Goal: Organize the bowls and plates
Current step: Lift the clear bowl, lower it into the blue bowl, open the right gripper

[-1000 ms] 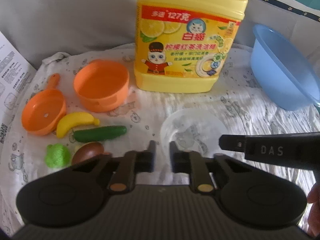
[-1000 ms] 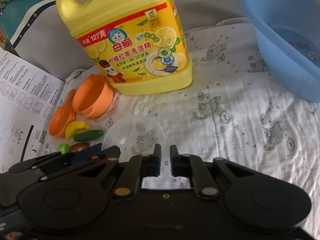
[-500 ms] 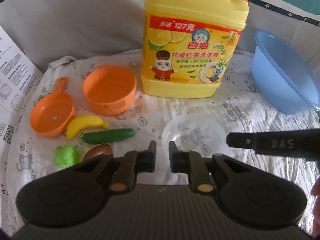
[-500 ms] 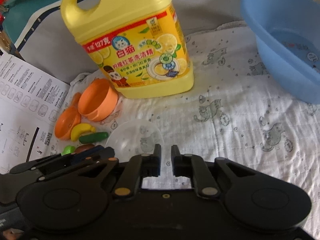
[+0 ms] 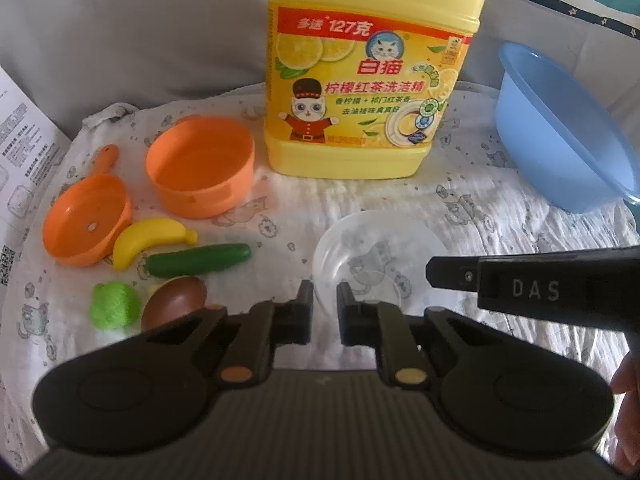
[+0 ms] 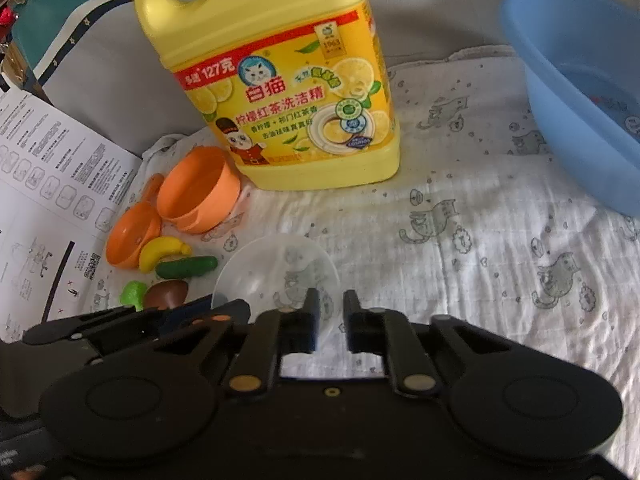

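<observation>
Clear plastic bowl (image 5: 376, 256) upright on the cat-print cloth (image 5: 480, 208), just ahead of the left gripper (image 5: 324, 300) tips, slightly right of them. Left jaws narrow, almost closed, nothing between them. Not touching the bowl as far as visible.

From the right wrist view, same clear bowl (image 6: 276, 272) just ahead and left of the right gripper (image 6: 331, 300); near rim hidden behind the left finger, contact cannot be told. Right jaws narrow after just closing a little, nothing gripped.

Right gripper's finger (image 5: 520, 280) crossing in from the right edge, over the bowl's right side.

Orange bowl (image 5: 200, 164) and orange pan (image 5: 86, 220) further left, well apart from both grippers. Blue basin (image 5: 560, 136) far right. Yellow detergent jug (image 5: 372, 68) behind. Toy banana (image 5: 152, 240), cucumber (image 5: 198, 260) left of the clear bowl.
</observation>
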Motion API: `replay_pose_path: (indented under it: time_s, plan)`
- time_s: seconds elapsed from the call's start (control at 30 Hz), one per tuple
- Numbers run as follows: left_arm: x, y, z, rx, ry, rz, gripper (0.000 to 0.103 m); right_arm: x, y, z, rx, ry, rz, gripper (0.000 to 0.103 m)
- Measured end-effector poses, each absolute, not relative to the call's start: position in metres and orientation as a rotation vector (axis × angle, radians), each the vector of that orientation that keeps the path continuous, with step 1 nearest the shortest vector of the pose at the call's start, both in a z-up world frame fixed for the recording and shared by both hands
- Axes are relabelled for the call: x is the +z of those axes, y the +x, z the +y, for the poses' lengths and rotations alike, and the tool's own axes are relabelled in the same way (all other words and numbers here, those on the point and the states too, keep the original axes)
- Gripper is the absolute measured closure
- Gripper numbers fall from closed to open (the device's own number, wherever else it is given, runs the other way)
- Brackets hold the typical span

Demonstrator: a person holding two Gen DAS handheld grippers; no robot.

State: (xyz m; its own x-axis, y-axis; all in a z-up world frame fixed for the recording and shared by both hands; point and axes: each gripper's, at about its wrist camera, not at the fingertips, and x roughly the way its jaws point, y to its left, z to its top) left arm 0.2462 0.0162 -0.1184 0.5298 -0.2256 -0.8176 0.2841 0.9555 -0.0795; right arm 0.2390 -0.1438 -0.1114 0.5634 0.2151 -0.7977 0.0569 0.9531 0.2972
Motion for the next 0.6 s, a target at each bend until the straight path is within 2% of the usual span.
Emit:
replay_pose_path:
  time_s: [0.27, 0.6]
  plan:
    - [-0.095, 0.228, 0.02, -0.283, 0.065, 0.953, 0.091, -0.086, 0.22, -0.14, 0.111, 0.314, 0.933, 0.092]
    - [-0.049, 0.174, 0.023, -0.277, 0.05, 0.92, 0.091, -0.043, 0.149, -0.143, 0.147, 0.32, 0.875, 0.092]
